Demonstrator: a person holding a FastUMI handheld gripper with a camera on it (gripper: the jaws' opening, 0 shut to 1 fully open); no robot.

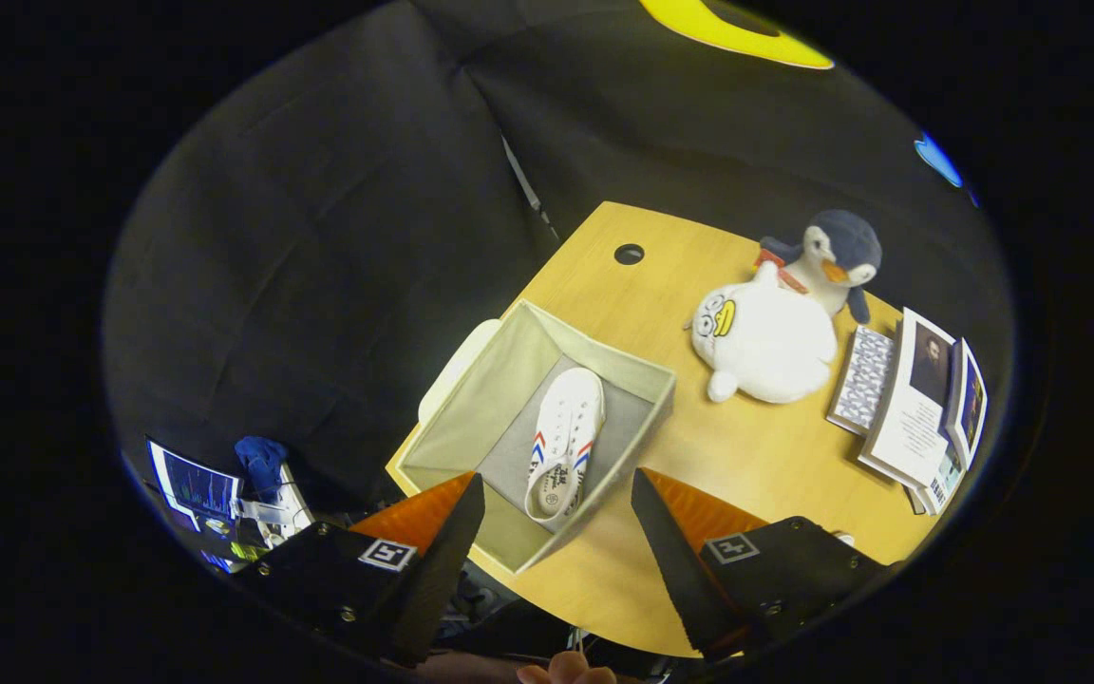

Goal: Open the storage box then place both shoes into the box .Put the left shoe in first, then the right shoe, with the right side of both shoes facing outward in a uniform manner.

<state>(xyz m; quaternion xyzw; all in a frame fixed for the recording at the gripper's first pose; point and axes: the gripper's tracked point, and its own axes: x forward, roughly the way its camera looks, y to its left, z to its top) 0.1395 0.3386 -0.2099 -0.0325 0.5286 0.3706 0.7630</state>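
The claw was wide open and held nothing; it hung above the near edge of the box, with its two orange-faced fingers spread apart. The box was open and stood on the tabletop, near its left edge. A pale flat piece, maybe the lid, lay just beside the far-left wall of the box, but I could not tell this for sure.

One white shoe with red and blue stripes already lay inside, on the grey bottom. It was just ahead of the fingers and in line with the gap between them. Its long axis ran away from the claw, slightly slanted toward the right. Its opening and the heel were at the near end, so the toe pointed away. It seemed to lie partly on its side, closer to the right wall of the box.

I judged that one shoe was placed and the other one remained to be brought. Beyond the box stood a white plush toy, a penguin toy and some books.
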